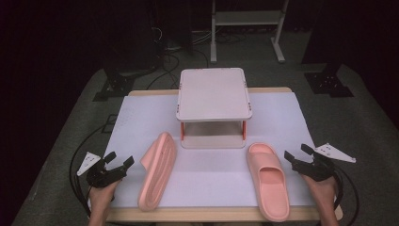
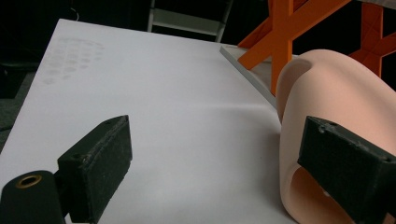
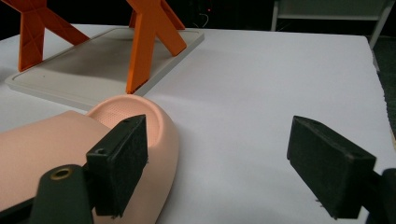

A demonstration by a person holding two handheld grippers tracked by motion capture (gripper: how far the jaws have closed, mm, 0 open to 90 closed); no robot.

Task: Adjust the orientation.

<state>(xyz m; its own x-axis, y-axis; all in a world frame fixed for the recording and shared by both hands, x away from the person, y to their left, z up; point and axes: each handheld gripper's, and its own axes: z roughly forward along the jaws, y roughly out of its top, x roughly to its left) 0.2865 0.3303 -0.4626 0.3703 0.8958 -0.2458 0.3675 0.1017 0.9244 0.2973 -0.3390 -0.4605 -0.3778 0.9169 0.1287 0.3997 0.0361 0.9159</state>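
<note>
A: Item one, the surface?

B: White table top [image 1: 211, 181], wooden edge along the near and far sides. Dark floor around it.

A: Item two, the rack?

B: Small two-tier shelf [image 1: 214, 94], pale trays, orange legs. It stands at the middle of the far half of the table. In the right gripper view its lower tray [image 3: 93, 65] lies flat on the white surface with orange X-shaped legs [image 3: 149, 42] rising from it.

A: Footwear?

B: Two pink slippers. Left slipper [image 1: 157, 169]: on its side, sole edge up, lying lengthwise in front of the shelf's left leg, toe towards the shelf. Right slipper [image 1: 268, 181]: flat on its sole, opening up, in front of the shelf's right leg, one end reaching the near table edge. The two are well apart, bare table between them.

A: Tools?

B: Left gripper [image 1: 117, 165]: held in the person's left hand [image 1: 101, 193] at the near left of the table, jaws spread wide, nothing between them. It sits just beside the left slipper; in the left gripper view that slipper [image 2: 336, 102] stands behind the right-hand jaw, contact cannot be told.

A: And the other?

B: Right gripper [image 1: 297, 153]: in the right hand [image 1: 322, 188], near right, jaws likewise spread and empty. Its own view shows the right slipper [image 3: 70, 135] behind the left-hand jaw, bare table between the jaws.
</note>
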